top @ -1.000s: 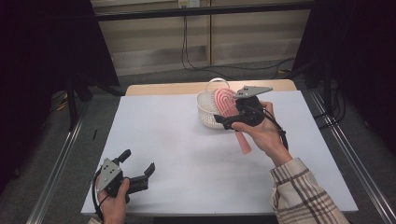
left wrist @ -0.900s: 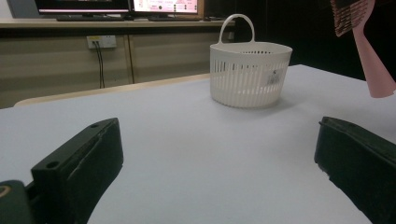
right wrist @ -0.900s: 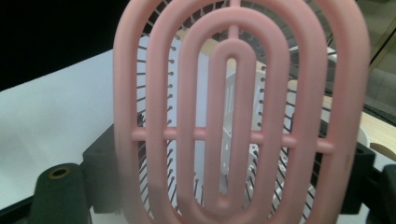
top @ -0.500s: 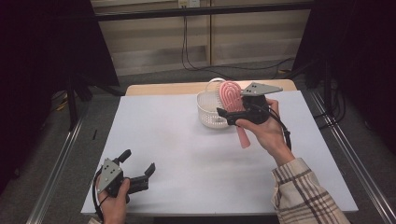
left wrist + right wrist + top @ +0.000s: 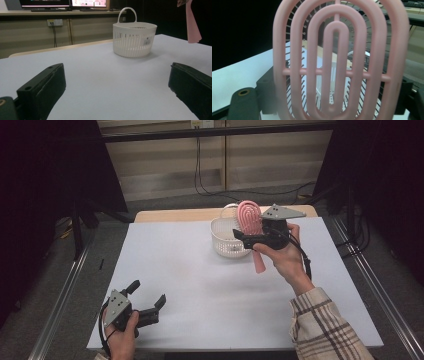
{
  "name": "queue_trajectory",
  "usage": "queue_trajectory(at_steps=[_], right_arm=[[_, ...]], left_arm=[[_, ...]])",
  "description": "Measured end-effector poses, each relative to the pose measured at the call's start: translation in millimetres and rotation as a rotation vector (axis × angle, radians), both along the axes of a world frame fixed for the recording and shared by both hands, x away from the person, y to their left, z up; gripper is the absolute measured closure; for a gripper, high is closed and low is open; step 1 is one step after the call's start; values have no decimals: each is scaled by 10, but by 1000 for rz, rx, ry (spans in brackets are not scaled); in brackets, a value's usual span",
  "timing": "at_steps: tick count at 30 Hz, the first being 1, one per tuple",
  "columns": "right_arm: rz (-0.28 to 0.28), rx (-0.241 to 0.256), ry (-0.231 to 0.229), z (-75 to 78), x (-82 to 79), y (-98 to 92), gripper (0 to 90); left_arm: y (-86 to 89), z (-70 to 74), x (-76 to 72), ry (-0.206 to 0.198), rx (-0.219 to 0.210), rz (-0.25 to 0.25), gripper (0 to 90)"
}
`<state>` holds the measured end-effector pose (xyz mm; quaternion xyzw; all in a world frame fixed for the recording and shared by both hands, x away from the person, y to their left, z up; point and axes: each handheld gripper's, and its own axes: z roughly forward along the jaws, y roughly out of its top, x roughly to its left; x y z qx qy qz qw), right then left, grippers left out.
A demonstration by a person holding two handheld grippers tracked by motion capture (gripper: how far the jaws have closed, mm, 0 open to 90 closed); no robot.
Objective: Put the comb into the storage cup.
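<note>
We hold the pink brush (image 5: 249, 218) upright in our right gripper (image 5: 243, 237), jaws pinching it below the head, handle hanging down, just beside the white basket (image 5: 223, 241). Our left gripper (image 5: 148, 301) rests near the table's (image 5: 200, 285) front edge, jaws spread, holding nothing.

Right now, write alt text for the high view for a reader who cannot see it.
The right gripper holds a pink oval vented plastic hairbrush upright over a white slotted plastic basket at the far side of a white table. The left gripper rests open near the table's near left corner.
</note>
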<state>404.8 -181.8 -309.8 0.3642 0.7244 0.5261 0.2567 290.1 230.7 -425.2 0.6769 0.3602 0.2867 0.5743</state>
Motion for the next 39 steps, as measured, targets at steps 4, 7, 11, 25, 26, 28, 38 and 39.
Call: queue_trajectory(at_steps=[4,7,11,25,26,28,38,39], right_arm=[[-1,1,-3,9,-1,2,195],[-3,1,-16,14,5,10,195],[0,7,-27,50,6,24,194],[-2,33,-65,194,103,61,194],[-7,36,-70,213,118,64,194],[-12,35,-76,228,134,67,194],[-27,24,-91,361,206,88,194],[-28,21,-98,376,214,91,194]], left_arm=[[0,1,0,0,1,-2,13],[-1,-2,2,6,1,-1,13],[2,-1,2,2,-8,0,13],[6,-1,2,0,-11,-4,13],[7,0,1,0,-10,-3,13],[6,0,1,1,-10,-4,13],[6,5,-5,-2,-6,-6,13],[4,5,-5,-3,-8,-7,13]])
